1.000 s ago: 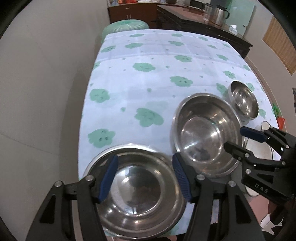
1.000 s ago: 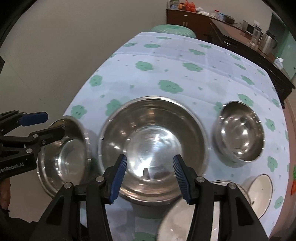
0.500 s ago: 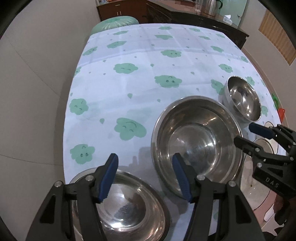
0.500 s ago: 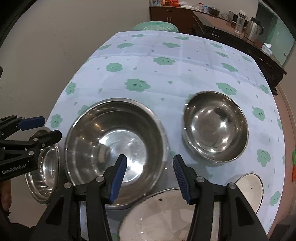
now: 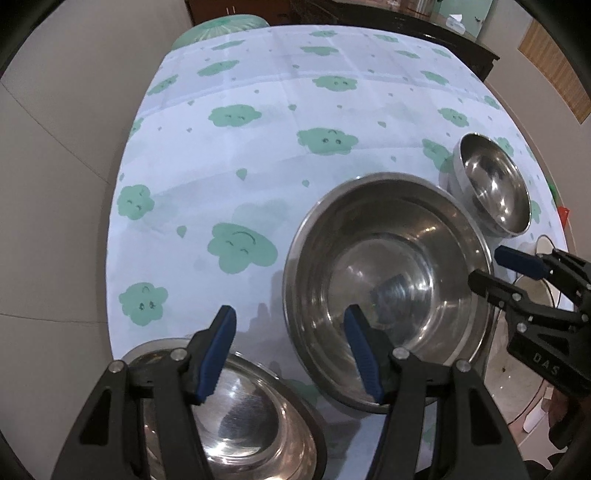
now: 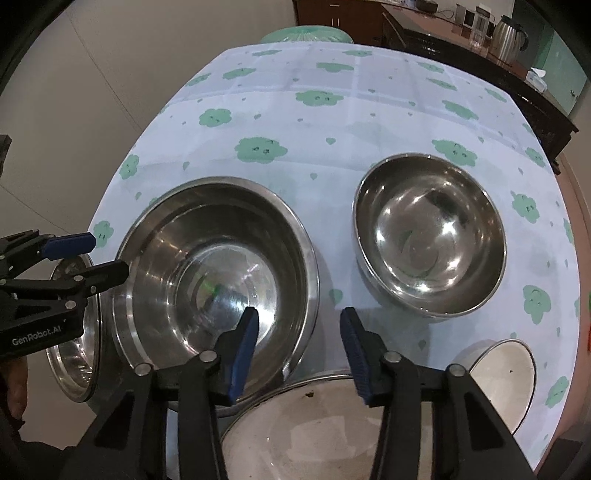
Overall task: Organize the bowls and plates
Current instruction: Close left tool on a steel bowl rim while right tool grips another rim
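Note:
Three steel bowls sit on the cloud-print tablecloth [image 5: 229, 173]. The large steel bowl [image 5: 388, 280] [image 6: 218, 273] is in the middle, a smaller steel bowl [image 5: 491, 184] [image 6: 428, 236] lies to its right, and a third steel bowl [image 5: 240, 413] [image 6: 74, 350] sits at the near left edge. My left gripper [image 5: 290, 350] [image 6: 109, 254] stands open between the near-left bowl and the large bowl, holding nothing. My right gripper [image 6: 299, 350] [image 5: 484, 265] hangs over the large bowl's near right rim. Its jaws are closing, and the pads do not touch the rim.
A white plate [image 6: 325, 424] lies at the near edge under my right gripper, and a small white dish [image 6: 502, 369] sits to its right. A dark sideboard with a kettle [image 6: 509, 37] stands behind the table. A green stool [image 6: 306, 35] is at the far end.
The left gripper has moved forward off the near-left bowl toward the large one. The right gripper has shifted right, from above the large bowl's middle to its right rim, and its jaws have narrowed slightly.

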`<state>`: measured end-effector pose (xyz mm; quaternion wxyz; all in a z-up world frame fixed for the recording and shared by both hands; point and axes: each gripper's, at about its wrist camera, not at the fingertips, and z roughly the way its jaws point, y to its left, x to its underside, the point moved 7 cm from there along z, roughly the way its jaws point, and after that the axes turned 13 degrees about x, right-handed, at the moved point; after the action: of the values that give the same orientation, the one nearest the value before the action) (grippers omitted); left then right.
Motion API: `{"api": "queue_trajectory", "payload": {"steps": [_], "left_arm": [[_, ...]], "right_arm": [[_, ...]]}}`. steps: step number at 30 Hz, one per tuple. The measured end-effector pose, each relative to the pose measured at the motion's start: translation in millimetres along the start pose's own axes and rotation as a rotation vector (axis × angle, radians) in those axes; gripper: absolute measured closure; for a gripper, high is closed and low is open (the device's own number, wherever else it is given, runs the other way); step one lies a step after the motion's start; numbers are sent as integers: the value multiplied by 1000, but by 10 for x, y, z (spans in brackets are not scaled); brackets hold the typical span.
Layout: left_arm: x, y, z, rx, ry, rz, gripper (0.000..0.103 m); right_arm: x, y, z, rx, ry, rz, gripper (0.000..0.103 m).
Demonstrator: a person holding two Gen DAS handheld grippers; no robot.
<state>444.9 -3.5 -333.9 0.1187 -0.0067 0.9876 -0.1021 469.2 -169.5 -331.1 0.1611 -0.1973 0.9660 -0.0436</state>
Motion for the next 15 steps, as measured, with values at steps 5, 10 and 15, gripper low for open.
{"api": "queue_trajectory", "payload": {"steps": [5, 10, 15], "left_arm": [[2, -8, 57, -5, 13, 13, 44], [4, -15, 142, -1, 39, 23, 69], [4, -21, 180, -5, 48, 31, 86]], "right_arm": [[21, 1, 65, -3, 18, -2, 62], [35, 29, 114, -15, 31, -5, 76], [35, 65, 137, -21, 37, -13, 79]]}}
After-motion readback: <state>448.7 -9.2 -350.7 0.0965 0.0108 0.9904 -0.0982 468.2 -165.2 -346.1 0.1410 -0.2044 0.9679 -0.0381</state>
